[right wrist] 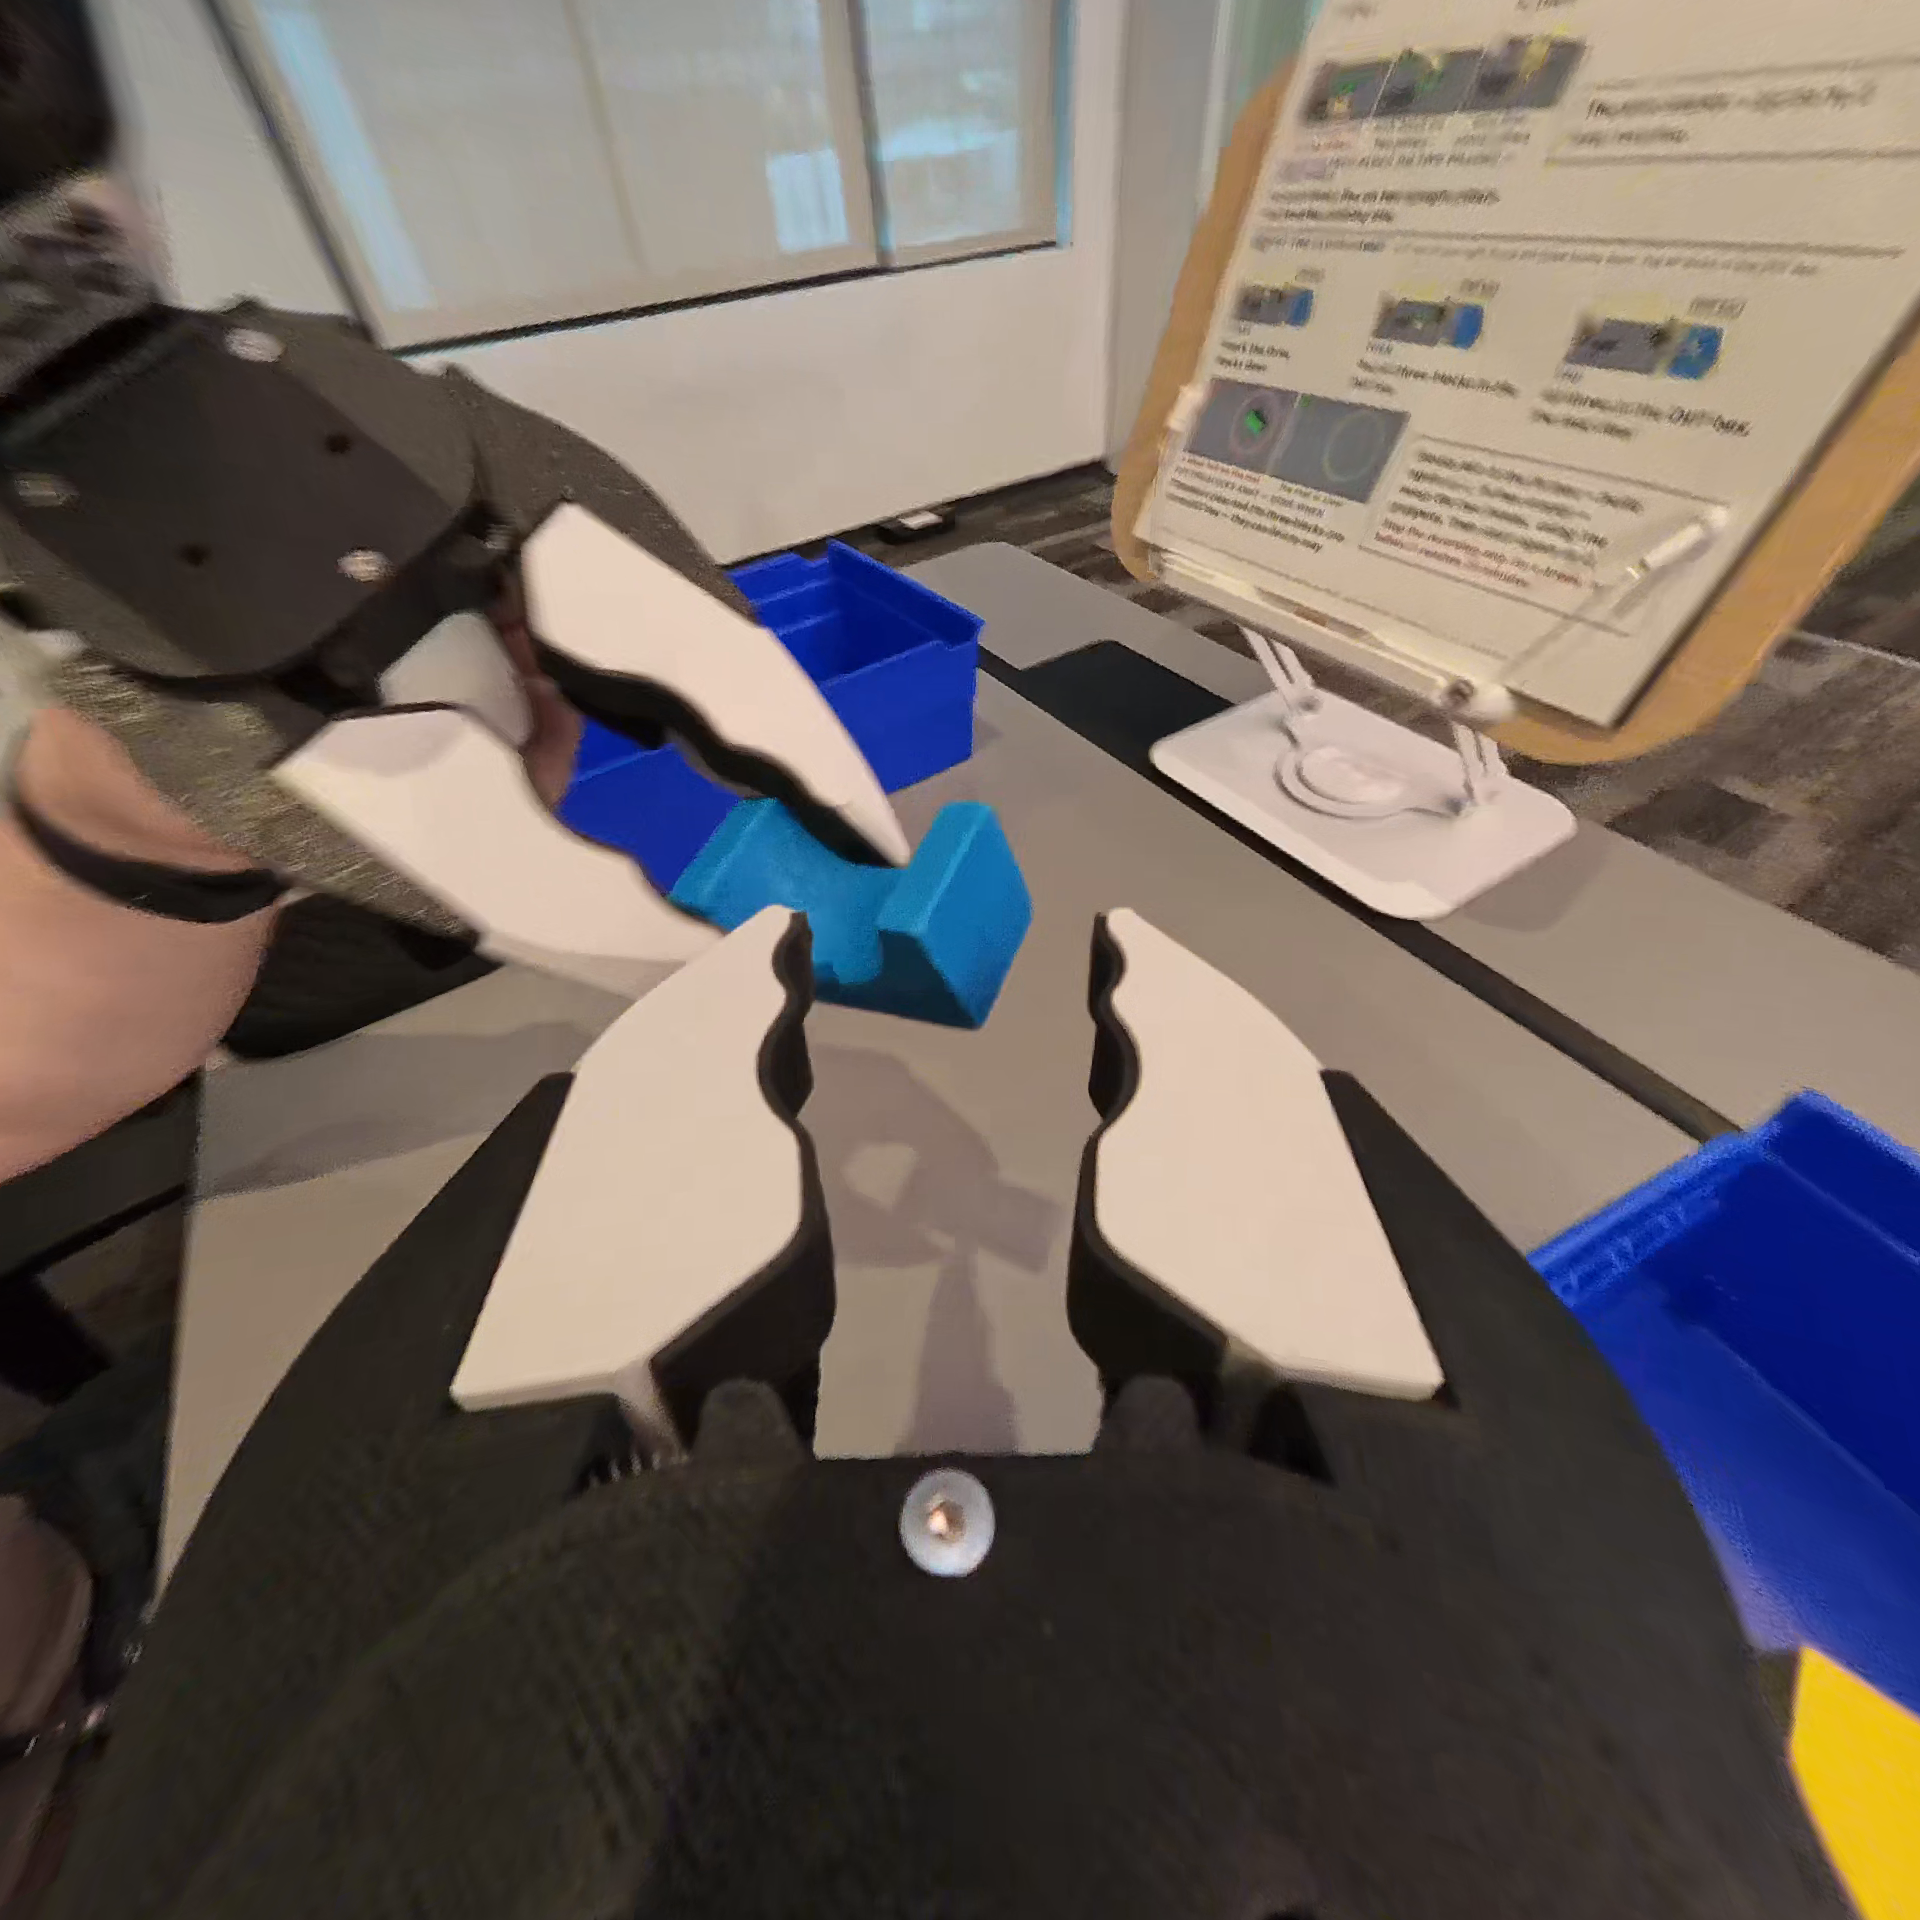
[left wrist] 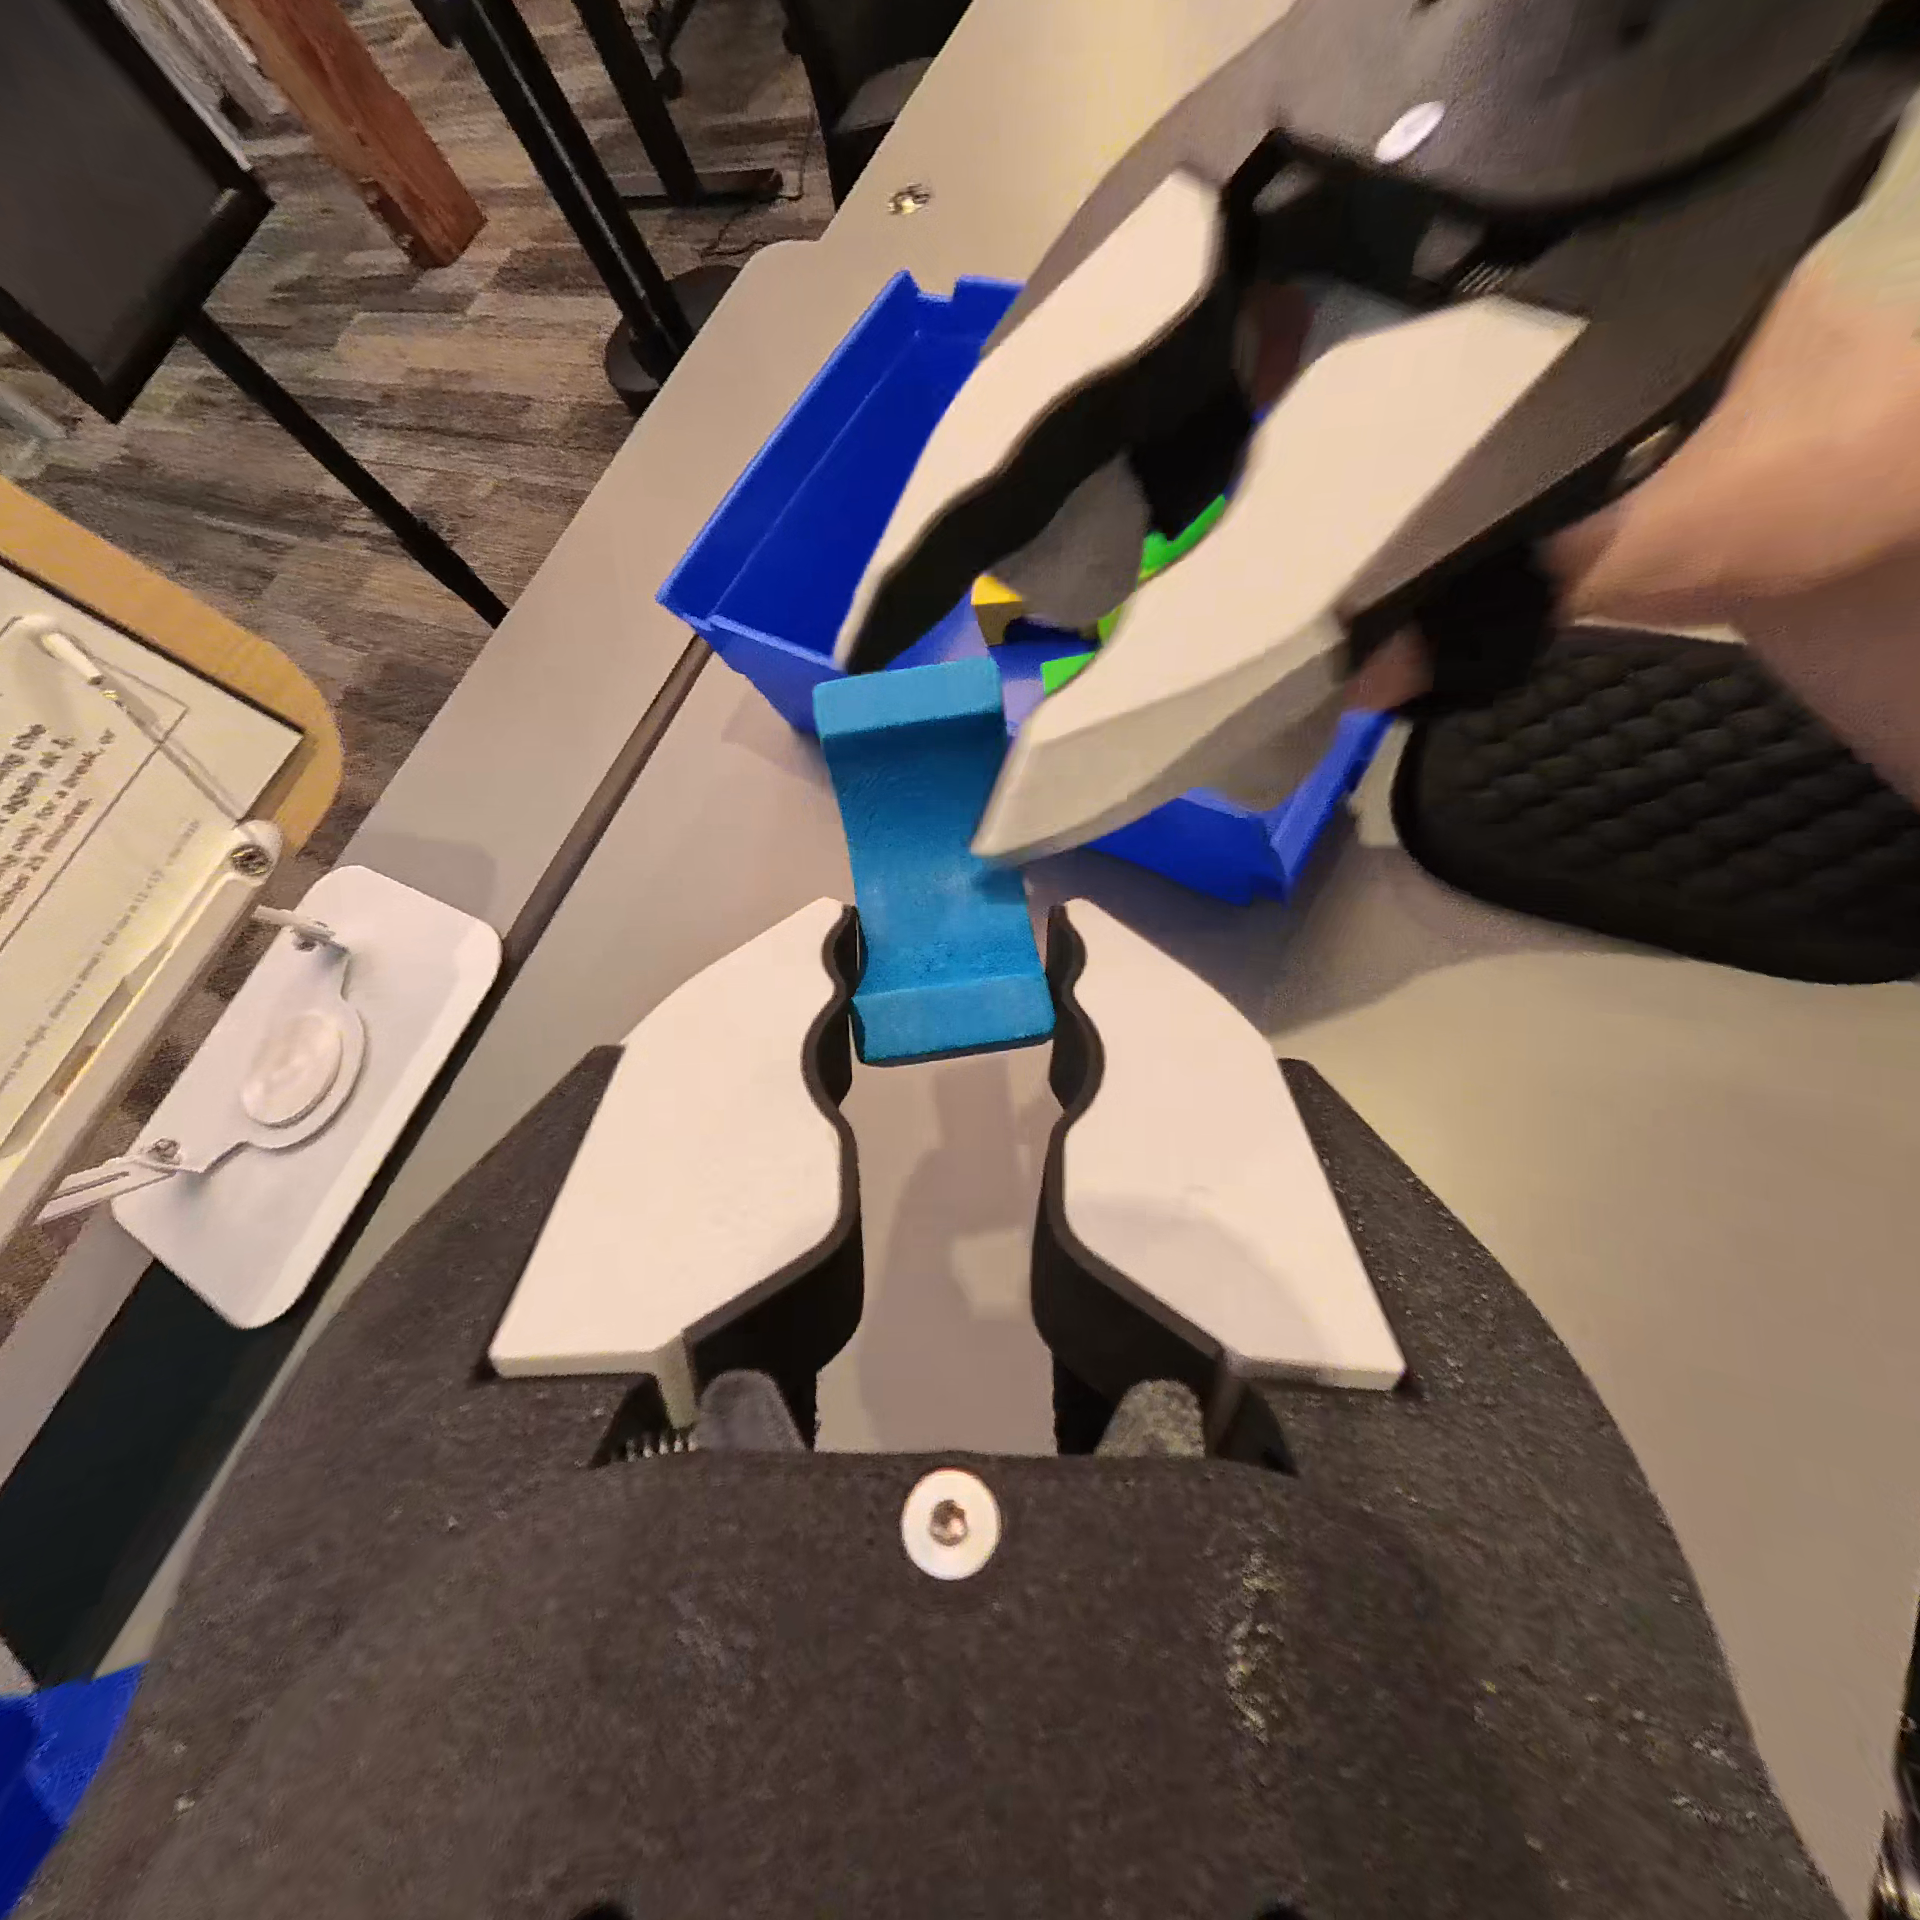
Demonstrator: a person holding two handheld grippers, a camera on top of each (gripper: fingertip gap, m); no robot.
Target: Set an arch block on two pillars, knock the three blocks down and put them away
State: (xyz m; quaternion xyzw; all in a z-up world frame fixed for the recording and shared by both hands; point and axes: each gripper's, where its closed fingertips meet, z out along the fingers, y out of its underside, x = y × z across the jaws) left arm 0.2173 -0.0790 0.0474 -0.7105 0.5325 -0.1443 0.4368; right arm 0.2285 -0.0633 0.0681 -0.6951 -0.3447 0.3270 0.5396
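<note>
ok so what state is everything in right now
left gripper: fingers shut on arch block
arch block: gripped at one end
right gripper: fingers open, empty
blue bin: holds green block, yellow block
document stand: propped up, page on it

Both wrist cameras look down close over grey table (left wrist: 1558, 1195), facing each other; both views share blue arch block (left wrist: 935, 904) (right wrist: 935, 935).

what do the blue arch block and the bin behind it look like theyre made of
Arch block: probably foam or painted wood; matte, slightly grainy face with pale scuffs. Bin: likely hard plastic; thin, smooth, faintly glossy walls with a moulded rim.
</note>
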